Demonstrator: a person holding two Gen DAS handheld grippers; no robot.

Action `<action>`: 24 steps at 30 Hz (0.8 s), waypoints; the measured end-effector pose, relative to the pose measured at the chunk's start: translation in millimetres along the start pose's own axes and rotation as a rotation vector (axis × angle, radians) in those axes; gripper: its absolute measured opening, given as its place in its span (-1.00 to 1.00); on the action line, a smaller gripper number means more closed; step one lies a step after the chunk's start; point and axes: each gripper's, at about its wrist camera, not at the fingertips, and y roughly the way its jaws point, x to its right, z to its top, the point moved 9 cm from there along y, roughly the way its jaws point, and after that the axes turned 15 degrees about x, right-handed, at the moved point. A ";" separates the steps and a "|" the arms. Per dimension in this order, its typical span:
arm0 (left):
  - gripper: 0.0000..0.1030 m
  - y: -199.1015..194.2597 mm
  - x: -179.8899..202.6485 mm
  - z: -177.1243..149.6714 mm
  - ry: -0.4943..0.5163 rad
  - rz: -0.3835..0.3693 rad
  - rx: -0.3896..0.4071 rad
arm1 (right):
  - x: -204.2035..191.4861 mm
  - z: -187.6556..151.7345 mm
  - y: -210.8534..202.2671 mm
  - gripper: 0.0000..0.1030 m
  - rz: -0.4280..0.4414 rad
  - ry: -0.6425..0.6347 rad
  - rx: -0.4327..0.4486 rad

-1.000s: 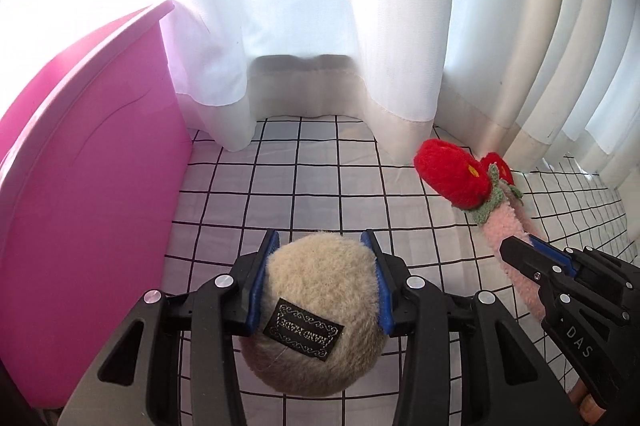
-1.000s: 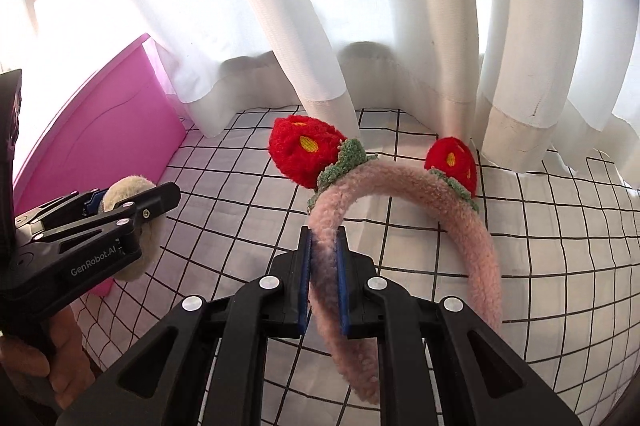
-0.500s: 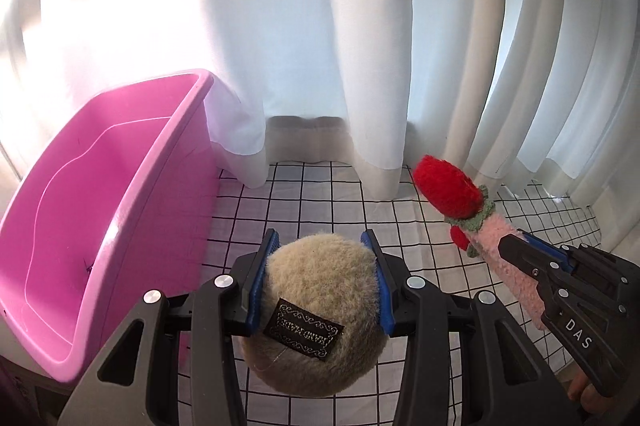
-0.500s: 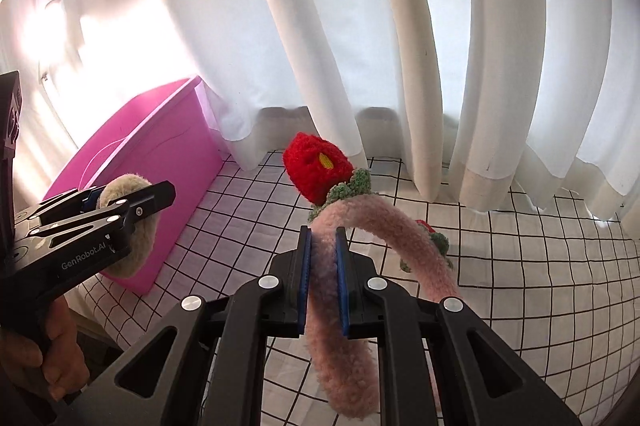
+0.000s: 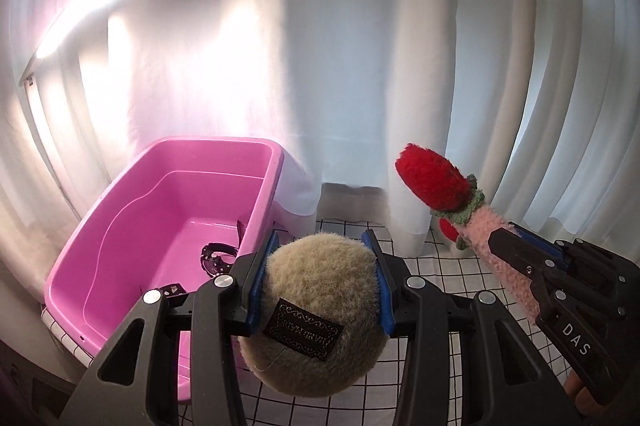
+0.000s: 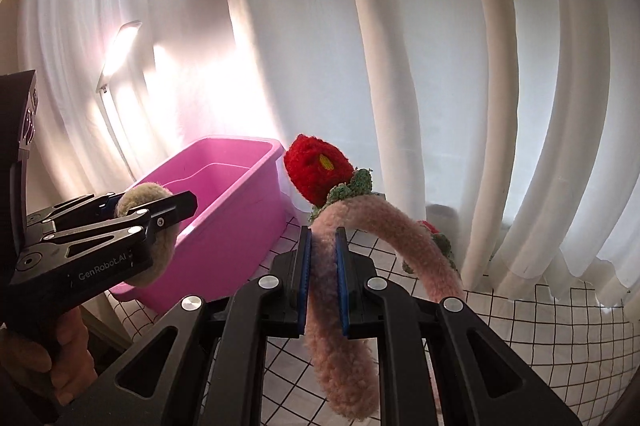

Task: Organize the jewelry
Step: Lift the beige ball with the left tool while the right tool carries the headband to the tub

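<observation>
My left gripper [image 5: 320, 246] is shut on a beige fluffy pompom hair tie [image 5: 316, 314] with a dark label, held in the air just right of the pink plastic bin [image 5: 120, 226]. It shows from the side in the right wrist view [image 6: 152, 205]. My right gripper [image 6: 322, 238] is shut on a pink fuzzy headband [image 6: 384, 226] with red flowers [image 6: 316, 169], held above the table. The headband also shows in the left wrist view [image 5: 492, 246]. The bin [image 6: 240, 209] holds a dark hair clip [image 5: 216, 258].
White curtains [image 6: 400, 65] hang close behind the bin and table. The table carries a white cloth with a black grid [image 6: 540, 314]. The person's hand [image 6: 60, 354] holds the left gripper's handle.
Both grippers have risen and tilted up with their items still held. The inside of the pink bin has come into view, with the dark clip in it.
</observation>
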 end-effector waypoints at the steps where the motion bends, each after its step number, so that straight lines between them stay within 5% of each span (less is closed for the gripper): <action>1: -0.20 -2.3 -7.8 3.7 0.002 0.018 0.010 | -8.4 5.6 2.4 -0.78 0.016 -0.012 0.009; 14: -0.19 -11.3 -155.1 22.4 -0.062 0.292 0.045 | -130.0 57.7 64.2 -0.78 0.237 -0.139 0.066; 24: -0.19 7.3 -222.0 0.8 -0.126 0.381 -0.015 | -214.9 56.7 123.4 -0.78 0.342 -0.259 0.028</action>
